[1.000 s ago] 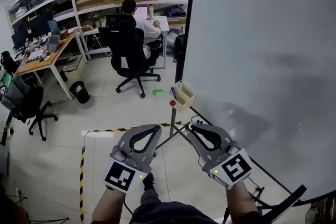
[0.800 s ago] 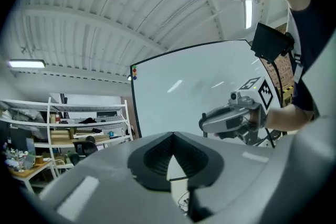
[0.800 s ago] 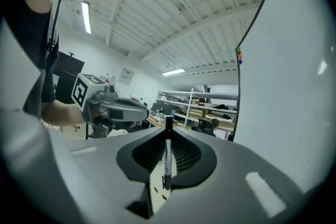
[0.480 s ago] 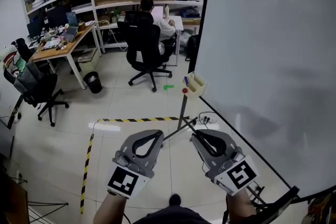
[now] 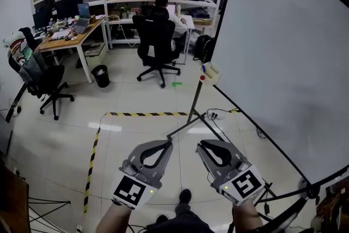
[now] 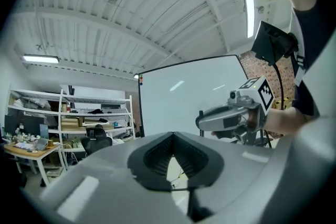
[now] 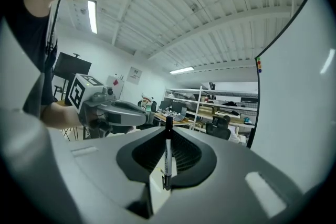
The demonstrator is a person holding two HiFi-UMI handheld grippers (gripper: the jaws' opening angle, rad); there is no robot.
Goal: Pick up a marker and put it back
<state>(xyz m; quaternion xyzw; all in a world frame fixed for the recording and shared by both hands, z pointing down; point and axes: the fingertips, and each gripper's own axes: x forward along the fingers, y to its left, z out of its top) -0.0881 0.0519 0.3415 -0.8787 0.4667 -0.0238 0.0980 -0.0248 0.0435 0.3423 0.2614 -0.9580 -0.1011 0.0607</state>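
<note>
A black-capped marker with a white barrel (image 7: pixel 167 161) stands upright between the jaws of my right gripper (image 7: pixel 169 126), which is shut on it. In the head view the right gripper (image 5: pixel 203 145) and left gripper (image 5: pixel 163 143) are side by side low in the frame, above the floor. The left gripper (image 6: pixel 175 135) has its jaws together with nothing between them. The pale marker cup (image 5: pixel 211 71) hangs at the left edge of the whiteboard (image 5: pixel 283 63), well beyond both grippers. The marker itself does not show in the head view.
The whiteboard's stand legs (image 5: pixel 191 124) and cables spread over the floor ahead. Yellow-black tape (image 5: pixel 144 114) crosses the tiles. A person sits on an office chair (image 5: pixel 158 43) before shelving; a desk (image 5: pixel 71 35), another chair (image 5: pixel 46 82) and a bin (image 5: pixel 101 76) stand at left.
The marker cup and whiteboard edge have drifted up and right in the head view and look farther off. Both grippers keep the same pose side by side.
</note>
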